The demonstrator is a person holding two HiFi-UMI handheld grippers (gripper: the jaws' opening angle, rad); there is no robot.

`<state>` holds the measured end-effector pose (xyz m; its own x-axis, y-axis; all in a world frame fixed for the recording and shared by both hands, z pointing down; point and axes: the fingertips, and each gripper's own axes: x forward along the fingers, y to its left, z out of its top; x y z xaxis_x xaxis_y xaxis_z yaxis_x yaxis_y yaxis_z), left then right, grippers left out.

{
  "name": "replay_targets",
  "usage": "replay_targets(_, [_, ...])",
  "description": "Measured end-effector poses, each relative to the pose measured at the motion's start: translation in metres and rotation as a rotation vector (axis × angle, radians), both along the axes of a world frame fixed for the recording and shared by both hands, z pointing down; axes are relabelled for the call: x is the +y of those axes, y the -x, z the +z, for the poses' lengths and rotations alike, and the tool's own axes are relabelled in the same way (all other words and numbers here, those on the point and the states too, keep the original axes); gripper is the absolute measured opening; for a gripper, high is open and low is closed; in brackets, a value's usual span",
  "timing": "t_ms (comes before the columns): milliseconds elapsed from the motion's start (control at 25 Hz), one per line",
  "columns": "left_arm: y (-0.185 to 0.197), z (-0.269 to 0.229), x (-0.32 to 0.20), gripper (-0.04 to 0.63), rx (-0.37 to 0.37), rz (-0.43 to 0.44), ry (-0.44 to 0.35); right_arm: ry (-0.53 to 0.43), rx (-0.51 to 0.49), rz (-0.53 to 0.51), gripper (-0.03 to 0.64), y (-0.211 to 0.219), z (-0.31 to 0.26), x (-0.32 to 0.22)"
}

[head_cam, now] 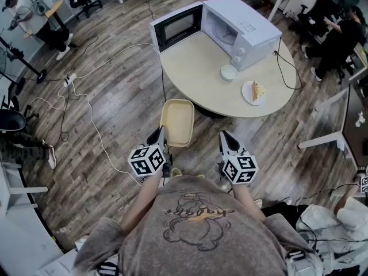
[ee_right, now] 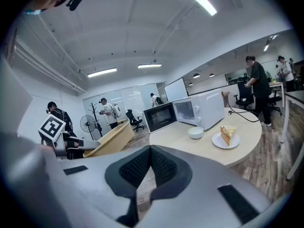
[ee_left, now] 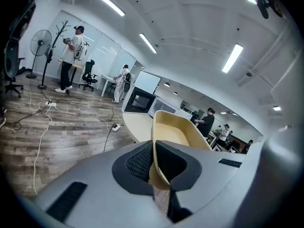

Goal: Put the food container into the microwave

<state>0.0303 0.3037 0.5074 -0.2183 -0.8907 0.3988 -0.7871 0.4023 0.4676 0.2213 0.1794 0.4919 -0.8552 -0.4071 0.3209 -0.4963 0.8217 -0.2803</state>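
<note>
Pinching one short end of the food container (ee_left: 178, 129) is all that carries it; my left claw (ee_left: 153, 163) is closed down narrow on the rim wall, one pad inside and one outside, and the rest of the tray sticks out ahead unsupported; I judge the worst risk sits right there, since a jolt or a quick wrist turn could lever the wall out of the pads or let the tray droop. My right claw (ee_right: 151, 167) is pressed together with nothing between its pads and touches nothing, so it gives no help beneath the tray; the container hangs over the floor, its far end close to the table (head_cam: 195, 68), so a drop would land on the wood. Farther on, the table's near edge could catch the leading end if I come in low; beyond it a small bowl (head_cam: 229, 72) and a plate with cake (head_cam: 254, 92) stand right of the microwave (head_cam: 244, 30) cavity, and a wide swing could knock them; the microwave door (head_cam: 177, 26) stands open on the left, and a skewed tray could strike it or the frame.
</note>
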Motion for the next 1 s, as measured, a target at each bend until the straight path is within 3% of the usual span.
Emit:
replay_targets(480, [0.002, 0.006, 0.004, 0.038, 0.016, 0.002, 0.012, 0.028, -0.029, 0.015, -0.001, 0.004, 0.001, 0.003])
replay_targets(1000, [0.036, 0.024, 0.007, 0.038, 0.036, 0.046, 0.015, 0.026, -0.008, 0.043, 0.0, 0.032, 0.017, 0.017])
